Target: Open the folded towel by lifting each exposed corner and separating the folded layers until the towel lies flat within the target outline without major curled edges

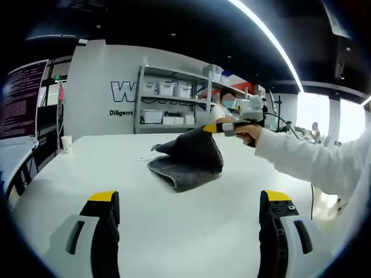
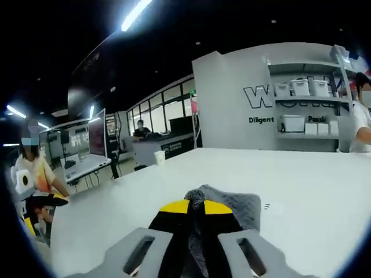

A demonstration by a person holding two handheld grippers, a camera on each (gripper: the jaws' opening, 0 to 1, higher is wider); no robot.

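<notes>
A dark grey towel (image 1: 188, 159) lies bunched on the white table (image 1: 174, 220), one corner pulled up toward the right. My right gripper (image 1: 215, 128), seen from the left gripper view, pinches that raised corner above the table. In the right gripper view its yellow-tipped jaws (image 2: 195, 207) are shut on the towel (image 2: 235, 205), with grey cloth squeezed between them. My left gripper (image 1: 191, 202) stands open over the near part of the table, well short of the towel, nothing between its jaws.
A paper cup (image 1: 66, 143) stands at the table's far left edge. A shelf with white bins (image 1: 174, 104) stands behind the table. A person's white sleeve (image 1: 313, 165) reaches in from the right. A seated person (image 2: 35, 174) is off to the left.
</notes>
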